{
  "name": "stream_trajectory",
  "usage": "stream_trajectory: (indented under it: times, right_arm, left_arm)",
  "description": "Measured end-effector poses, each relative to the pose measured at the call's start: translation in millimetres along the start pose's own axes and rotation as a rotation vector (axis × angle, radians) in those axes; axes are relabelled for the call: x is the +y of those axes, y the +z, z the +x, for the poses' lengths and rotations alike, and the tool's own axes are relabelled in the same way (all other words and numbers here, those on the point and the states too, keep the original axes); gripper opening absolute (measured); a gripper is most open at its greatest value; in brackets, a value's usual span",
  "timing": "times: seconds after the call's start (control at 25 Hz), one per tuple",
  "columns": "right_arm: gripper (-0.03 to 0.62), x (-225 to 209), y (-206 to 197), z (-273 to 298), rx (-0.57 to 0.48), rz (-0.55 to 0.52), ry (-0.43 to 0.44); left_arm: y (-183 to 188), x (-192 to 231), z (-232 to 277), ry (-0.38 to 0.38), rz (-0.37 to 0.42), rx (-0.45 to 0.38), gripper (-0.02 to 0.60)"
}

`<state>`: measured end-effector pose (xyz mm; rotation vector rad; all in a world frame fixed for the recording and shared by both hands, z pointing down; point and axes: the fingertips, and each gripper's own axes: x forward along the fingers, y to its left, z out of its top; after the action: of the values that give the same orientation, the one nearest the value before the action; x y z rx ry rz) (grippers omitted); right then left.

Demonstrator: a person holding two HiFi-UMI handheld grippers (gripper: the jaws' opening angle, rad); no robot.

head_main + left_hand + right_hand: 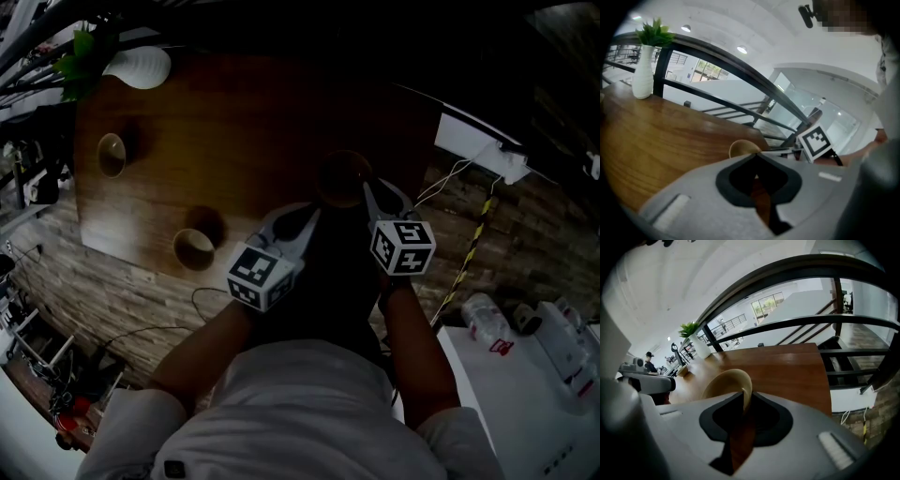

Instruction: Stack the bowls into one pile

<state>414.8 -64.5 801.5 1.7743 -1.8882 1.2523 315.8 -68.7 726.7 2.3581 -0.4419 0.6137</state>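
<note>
Three tan bowls sit on the dark wooden table [244, 112]: one at the far left [112, 155], one near the front edge [195, 248], and one at the right [339, 176]. My right gripper [371, 190] [743, 394] is shut on the near rim of that right bowl [726, 383], which stands up between the jaw tips. My left gripper [313, 212] [756, 155] hangs just left of it with its jaw tips together and nothing between them. From the left gripper view, the same bowl [742, 148] lies just beyond the tips.
A white vase [141, 67] [643, 70] with a green plant stands at the table's far left corner. A dark railing [797, 322] runs past the table's far side. A white surface [525, 394] with a bottle and clutter lies at the lower right.
</note>
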Motion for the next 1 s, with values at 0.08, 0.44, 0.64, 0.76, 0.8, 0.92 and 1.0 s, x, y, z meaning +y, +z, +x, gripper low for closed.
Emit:
stream_trajectory:
  times: [0.08, 0.44, 0.64, 0.76, 0.8, 0.92, 1.0]
  right_arm:
    - [0.022, -1.2, 0.6, 2.3, -0.004, 0.016, -0.002]
    - [0.017, 8.5, 9.5, -9.8, -0.023, -0.008, 0.012]
    - [0.017, 11.4, 20.3, -38.4, -0.06, -0.025, 0.018]
    - [0.017, 10.4, 29.4, -65.7, -0.092, -0.034, 0.015]
    - [0.017, 12.1, 34.1, -76.7, -0.106, -0.041, 0.015]
    - [0.017, 20.5, 49.1, -112.5, -0.153, -0.067, 0.017]
    - [0.017, 26.4, 61.0, -138.4, -0.186, -0.086, 0.022]
  left_arm:
    - [-0.5, 3.3, -1.2, 0.005, -0.013, -0.002, 0.004]
    - [5.3, -0.8, -10.0, 0.026, -0.032, -0.032, 0.005]
    - [16.3, -22.6, -19.9, 0.035, -0.015, -0.071, 0.005]
    - [29.1, -45.5, -29.8, 0.034, 0.007, -0.114, 0.003]
    - [34.3, -54.0, -35.0, 0.032, 0.014, -0.129, 0.005]
    - [49.2, -80.9, -53.2, 0.031, 0.039, -0.173, 0.003]
    - [59.9, -101.5, -65.7, 0.031, 0.067, -0.202, 0.005]
